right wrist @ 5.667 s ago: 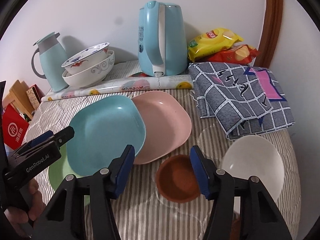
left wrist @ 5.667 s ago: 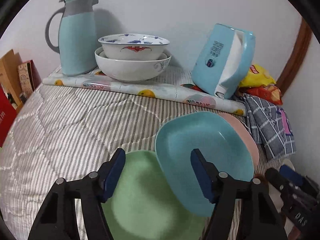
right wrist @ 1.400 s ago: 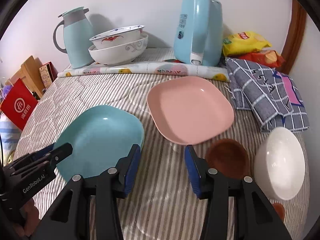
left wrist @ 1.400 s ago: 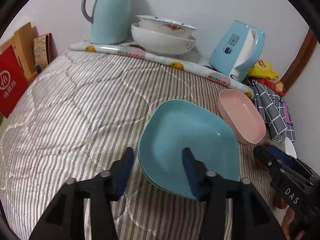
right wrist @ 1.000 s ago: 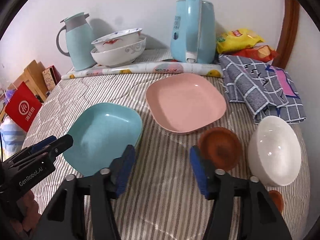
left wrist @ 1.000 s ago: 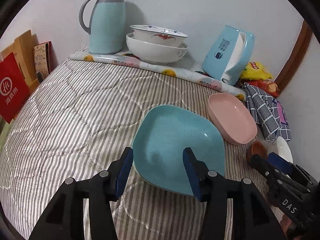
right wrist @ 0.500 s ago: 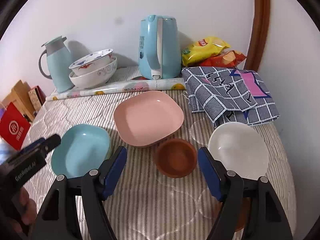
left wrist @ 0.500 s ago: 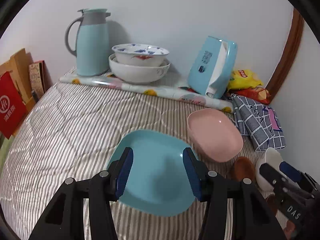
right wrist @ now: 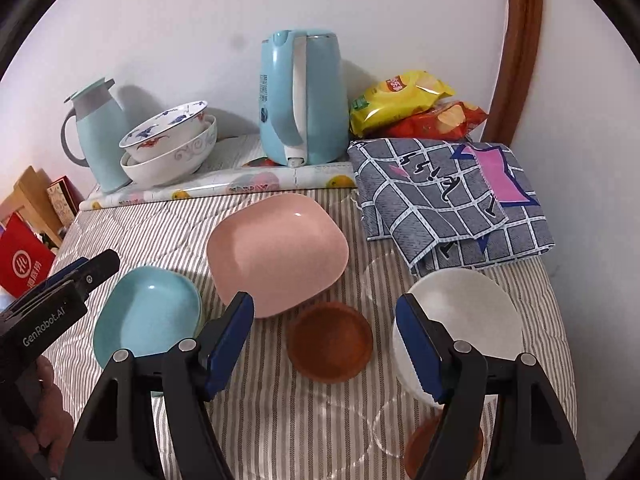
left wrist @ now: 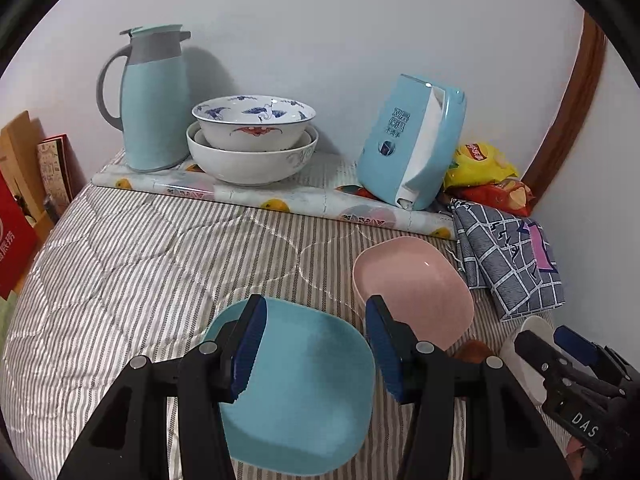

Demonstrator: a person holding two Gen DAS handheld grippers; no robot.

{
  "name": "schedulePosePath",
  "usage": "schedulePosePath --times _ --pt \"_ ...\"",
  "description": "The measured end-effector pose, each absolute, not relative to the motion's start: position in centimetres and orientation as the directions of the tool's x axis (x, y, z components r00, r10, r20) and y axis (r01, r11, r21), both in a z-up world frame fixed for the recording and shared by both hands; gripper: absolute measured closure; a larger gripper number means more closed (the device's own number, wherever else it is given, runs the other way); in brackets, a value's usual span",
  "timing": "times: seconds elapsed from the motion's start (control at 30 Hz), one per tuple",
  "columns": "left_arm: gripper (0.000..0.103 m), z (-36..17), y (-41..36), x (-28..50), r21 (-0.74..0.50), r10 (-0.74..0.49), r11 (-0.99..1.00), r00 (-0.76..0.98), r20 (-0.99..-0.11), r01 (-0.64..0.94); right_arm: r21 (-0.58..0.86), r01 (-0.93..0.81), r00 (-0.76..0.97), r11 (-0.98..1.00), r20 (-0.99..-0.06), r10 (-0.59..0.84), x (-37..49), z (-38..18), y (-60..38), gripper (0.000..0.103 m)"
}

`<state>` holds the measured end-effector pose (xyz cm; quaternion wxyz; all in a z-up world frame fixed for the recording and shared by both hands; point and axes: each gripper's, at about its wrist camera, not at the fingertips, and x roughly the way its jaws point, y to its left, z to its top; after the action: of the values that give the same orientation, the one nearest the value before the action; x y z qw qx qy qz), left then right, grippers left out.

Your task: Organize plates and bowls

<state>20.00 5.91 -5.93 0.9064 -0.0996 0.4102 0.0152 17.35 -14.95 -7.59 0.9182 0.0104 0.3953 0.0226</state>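
Far left of the right wrist view: the left gripper (right wrist: 76,276) enters at mid-left, jaws parted, empty, above the teal plate (right wrist: 148,316). A sliver of green shows under that plate's right rim, so it appears to sit on another plate; not confirmed.

Upper left: two patterned porcelain bowls (right wrist: 170,142) are nested beside the thermos jug (right wrist: 100,136).

Centre: the pink plate (right wrist: 278,252) lies alone on the striped quilt (right wrist: 120,232), just beside the teal plate.

Lower centre: the right gripper (right wrist: 324,344) hangs with jaws wide, holding nothing, over the brown bowl (right wrist: 330,346).

Right: the white bowl (right wrist: 464,316) stands apart; a second brown dish (right wrist: 440,448) is partly hidden at the bottom edge.

Assessment: stacking is partly done. The pink plate, brown bowl, white bowl and lower dish remain loose.
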Motion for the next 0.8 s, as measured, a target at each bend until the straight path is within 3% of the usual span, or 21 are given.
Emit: schedulePosePath --times 0.8 --pt "0.054 -8.8 7.8 24.8 -0.18 -0.04 0.969 0.61 -0.791 -0.171 -0.007 -0.061 0.685 0.998 -0.727 0.037 23.5 -8.4 -14.6 0.03"
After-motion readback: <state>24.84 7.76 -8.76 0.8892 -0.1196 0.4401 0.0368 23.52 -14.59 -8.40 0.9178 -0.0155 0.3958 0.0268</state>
